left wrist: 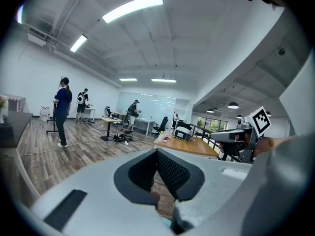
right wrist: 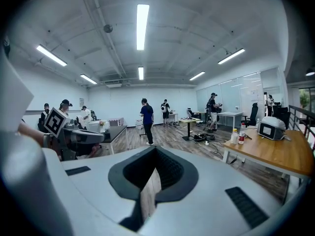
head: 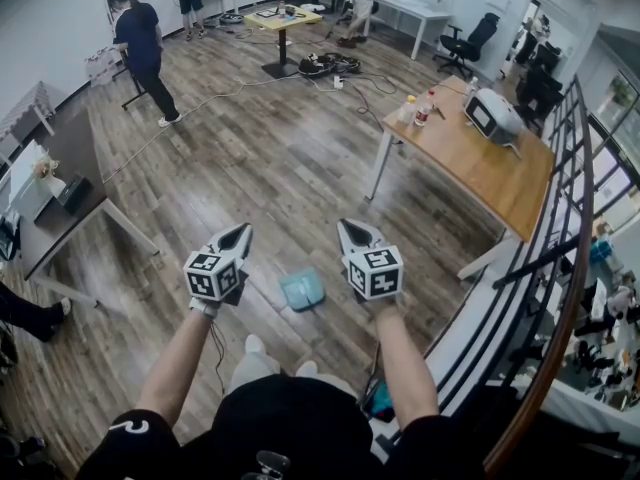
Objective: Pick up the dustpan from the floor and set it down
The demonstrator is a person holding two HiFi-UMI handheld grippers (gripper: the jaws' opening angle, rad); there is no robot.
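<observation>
Teal dustpan (head: 302, 290) lies flat on the floor (head: 250, 168), between and below left gripper (head: 238, 234) and right gripper (head: 354, 230), both jaws closed empty, so nothing holds it.

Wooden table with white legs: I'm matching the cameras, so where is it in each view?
Head view: light wooden table with white legs, right of centre, upper half.
Left gripper view: table right of centre, mid-height.
Right gripper view: table at the right edge, lower half.
Shared landmark: standing person in a dark blue top.
</observation>
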